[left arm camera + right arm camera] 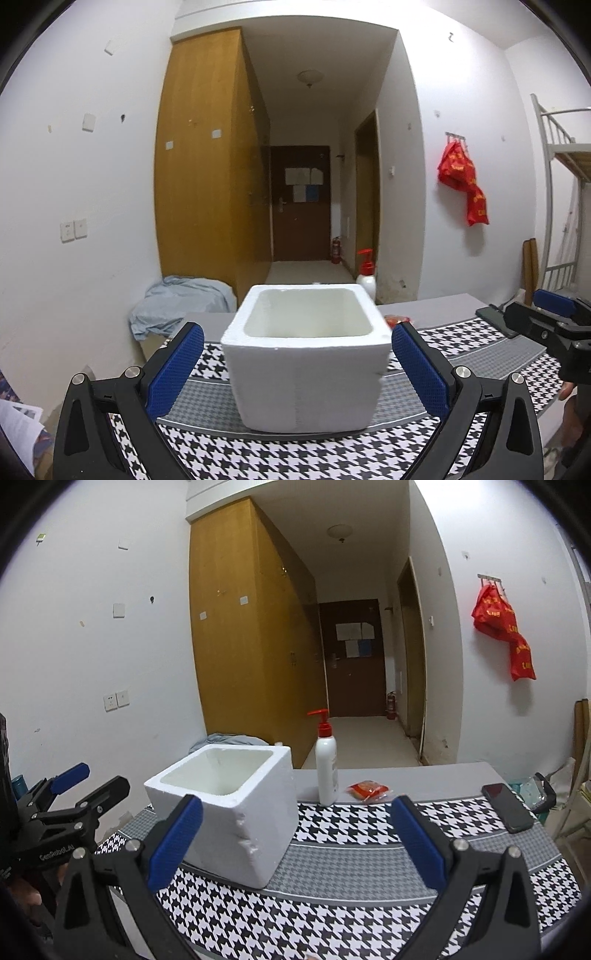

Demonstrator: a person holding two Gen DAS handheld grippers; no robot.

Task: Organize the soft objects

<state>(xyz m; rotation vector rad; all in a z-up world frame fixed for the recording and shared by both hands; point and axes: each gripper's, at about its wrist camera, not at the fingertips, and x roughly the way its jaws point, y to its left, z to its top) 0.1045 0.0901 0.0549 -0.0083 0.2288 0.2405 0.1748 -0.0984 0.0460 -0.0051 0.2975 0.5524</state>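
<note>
A white foam box (306,362) stands upright on the tabletop (369,864), which is covered with a black and white houndstooth cloth. The box is open at the top, and nothing can be seen inside it. One lower corner of the box looks dented in the right wrist view.

The left claw (297,363) is wide apart and holds nothing. Its blue pads (175,369) are on the two sides of the box, near its walls; whether they touch it cannot be told. The right claw (297,838) is also wide apart and empty. It is above the cloth, to the right of the box.

Behind the box, a white pump bottle (327,771) with a red top stands upright on the bare grey part of the tabletop. Just beside it, to the right, a small red packet (369,790) lies flat at the edge of the cloth. A black phone (508,806) lies near the right end of the tabletop, well apart from the box.
</note>
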